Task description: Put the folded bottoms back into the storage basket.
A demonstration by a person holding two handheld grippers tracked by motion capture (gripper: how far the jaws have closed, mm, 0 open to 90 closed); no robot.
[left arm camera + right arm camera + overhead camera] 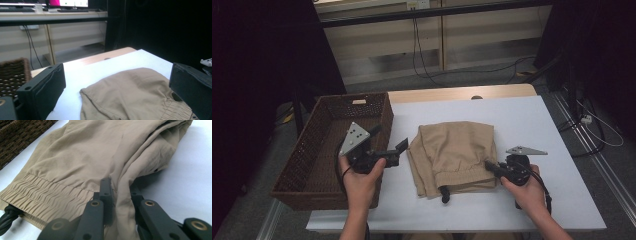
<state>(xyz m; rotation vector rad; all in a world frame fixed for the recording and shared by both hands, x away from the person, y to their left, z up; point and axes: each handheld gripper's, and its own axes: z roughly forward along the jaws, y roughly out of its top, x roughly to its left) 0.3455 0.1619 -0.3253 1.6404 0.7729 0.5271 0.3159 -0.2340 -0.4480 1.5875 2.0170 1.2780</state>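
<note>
Pinching just a thin fold of the folded khaki shorts (pixel 454 156) on the desk (pixel 532 120) with the right claw (pixel 490 166), left claw (pixel 398 150) hanging open beside the basket (pixel 309 155), so probably risking slipping or unfolding if lifting one-sided.

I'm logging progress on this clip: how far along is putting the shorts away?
Done: the tan shorts lie folded on the table. In hand: the right gripper pinches their edge; the left gripper is open beside them. Left: the wicker basket holds nothing yet.
</note>
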